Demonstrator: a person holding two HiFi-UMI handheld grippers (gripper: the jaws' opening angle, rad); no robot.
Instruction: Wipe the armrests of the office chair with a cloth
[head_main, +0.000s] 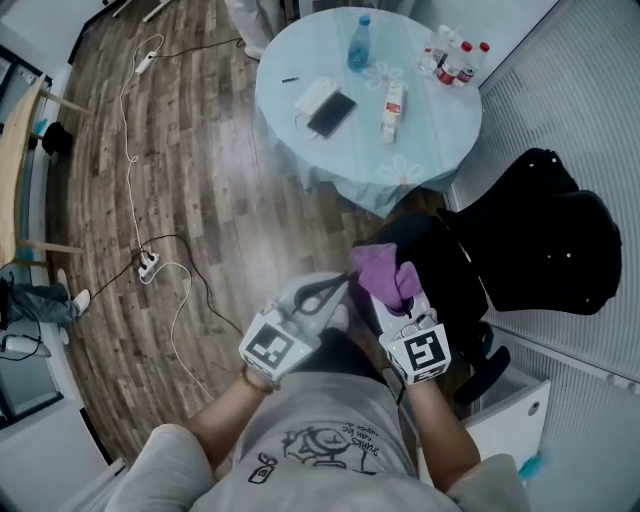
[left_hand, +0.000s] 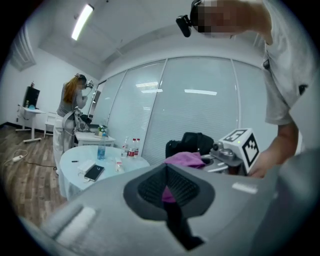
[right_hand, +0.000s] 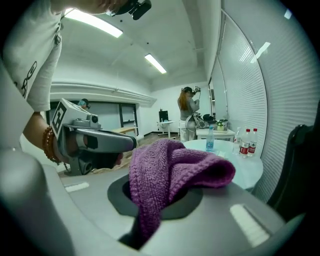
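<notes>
**A:** Where was the cloth (head_main: 385, 272)?

**B:** Purple knit, bunched up. The right gripper (head_main: 398, 305) had it pinched in its jaws, with folds spilling over the tips. It was held low in front of the body and touched no part of the chair (head_main: 545, 225).

**A:** And the other tool?

**B:** The left gripper (head_main: 330, 293) was at the cloth's eight o'clock, jaws together with nothing between them.

**A:** What step?

**B:** Carrying, I judged; wiping had not begun. The chair stood from the cloth's one to four o'clock, and the round table (head_main: 440, 140) at twelve. The next move calls for swinging the cloth right and pressing it flat on an armrest.

**A:** Any gaps?

**B:** I couldn't pick out the armrests. The chair was all black, and a dark bar at five o'clock might have been an armrest or a leg.
</notes>
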